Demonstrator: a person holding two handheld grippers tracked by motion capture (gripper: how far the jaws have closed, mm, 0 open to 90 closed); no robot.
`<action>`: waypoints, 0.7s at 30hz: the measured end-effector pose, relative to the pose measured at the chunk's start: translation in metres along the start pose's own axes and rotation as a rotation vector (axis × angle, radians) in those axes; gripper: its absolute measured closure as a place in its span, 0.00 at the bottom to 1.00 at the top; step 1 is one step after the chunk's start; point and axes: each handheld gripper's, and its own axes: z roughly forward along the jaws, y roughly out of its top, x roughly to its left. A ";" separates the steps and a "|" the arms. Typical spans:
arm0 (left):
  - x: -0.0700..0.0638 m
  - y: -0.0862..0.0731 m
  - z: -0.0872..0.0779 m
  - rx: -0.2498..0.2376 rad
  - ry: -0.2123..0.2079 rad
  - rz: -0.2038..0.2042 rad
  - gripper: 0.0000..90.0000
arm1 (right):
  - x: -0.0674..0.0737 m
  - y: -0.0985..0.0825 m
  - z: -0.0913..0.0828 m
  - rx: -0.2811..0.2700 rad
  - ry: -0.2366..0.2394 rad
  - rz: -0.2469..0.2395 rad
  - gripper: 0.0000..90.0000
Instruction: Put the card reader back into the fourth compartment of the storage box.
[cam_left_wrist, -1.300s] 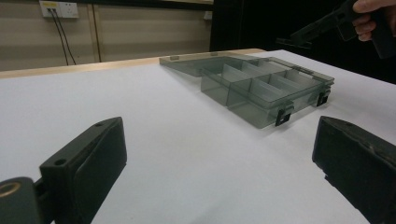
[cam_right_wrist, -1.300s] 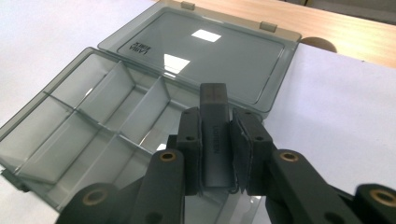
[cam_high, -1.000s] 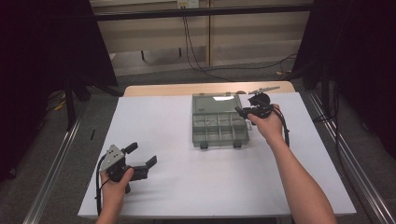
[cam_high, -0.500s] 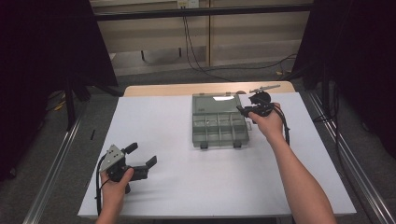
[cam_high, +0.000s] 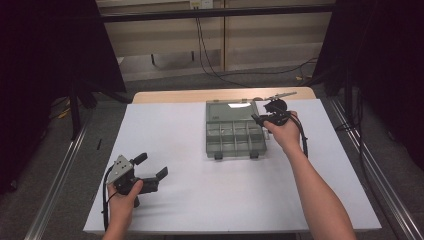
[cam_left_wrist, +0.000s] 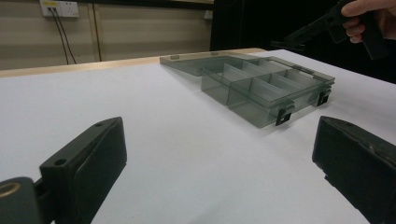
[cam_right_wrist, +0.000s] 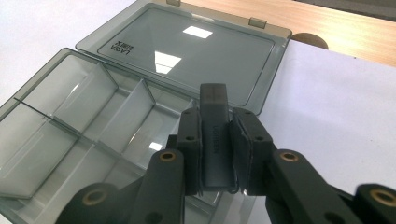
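Note:
A clear grey compartment box lies open on the white table, its lid flat behind it. My right gripper hovers at the box's right rear corner, shut on a small dark rectangular block that stands upright between its pads above the box's compartments. Low over the table's front left, my left gripper is open with nothing between its fingers; in its own view the box sits farther off and the right gripper is at the top right.
The white sheet covers the table, with a strip of bare wood along the far edge. Metal rails run along both sides. Cables hang at the wall behind.

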 end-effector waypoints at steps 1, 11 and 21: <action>0.000 0.000 0.000 0.000 0.000 0.000 0.04 | 0.000 0.000 0.001 0.005 0.001 0.001 0.82; 0.000 0.000 0.000 0.002 0.001 0.001 0.04 | 0.003 -0.001 0.005 0.014 0.001 -0.001 0.82; 0.000 0.000 0.000 0.002 0.001 0.003 0.04 | 0.002 -0.006 0.010 0.021 0.003 0.008 0.82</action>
